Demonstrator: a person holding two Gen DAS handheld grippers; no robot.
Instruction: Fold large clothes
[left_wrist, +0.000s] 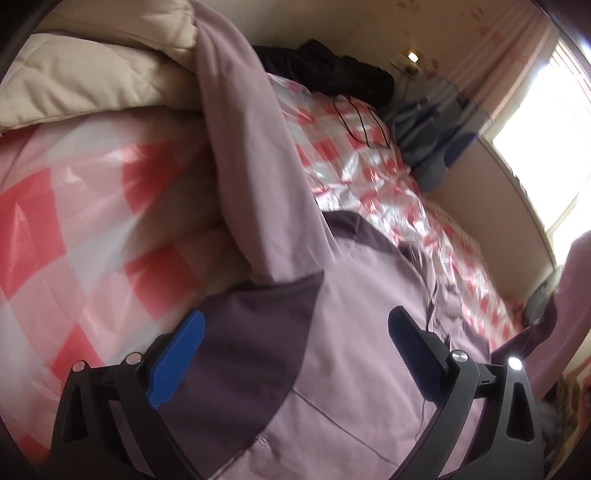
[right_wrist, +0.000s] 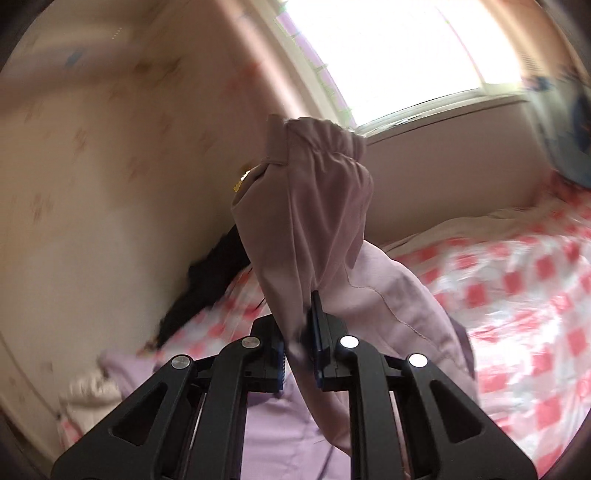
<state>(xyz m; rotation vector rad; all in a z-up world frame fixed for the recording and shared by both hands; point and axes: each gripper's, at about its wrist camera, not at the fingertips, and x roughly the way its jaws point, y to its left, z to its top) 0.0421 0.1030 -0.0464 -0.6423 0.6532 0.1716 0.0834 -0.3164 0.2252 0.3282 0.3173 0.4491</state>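
1. Bedroom setting: we record a bed covered with a red-and-white checked sheet (left_wrist: 85, 206), cream wallpapered walls and a bright window (right_wrist: 406, 51) at the far side.
2. Cream quilt (left_wrist: 92, 77): bunched at the edge of the bed, in the left wrist view.
3. Dark clothes (left_wrist: 332, 70): we note a heap against the wall, and a grey-blue garment (left_wrist: 424, 140) near it.
4. Lilac jacket (left_wrist: 351, 332): the large garment, with dark purple panels, lies spread on the checked sheet; one sleeve (left_wrist: 240, 129) rises out of the left wrist view.
5. Left gripper (left_wrist: 295, 350): our blue fingers (left_wrist: 177, 362) stand wide apart above the jacket's body, gripping nothing.
6. Right gripper (right_wrist: 299, 332): our fingers are pressed together on a sleeve's cloth, and its elastic cuff (right_wrist: 321, 140) stands up above them, lifted clear of the bed.
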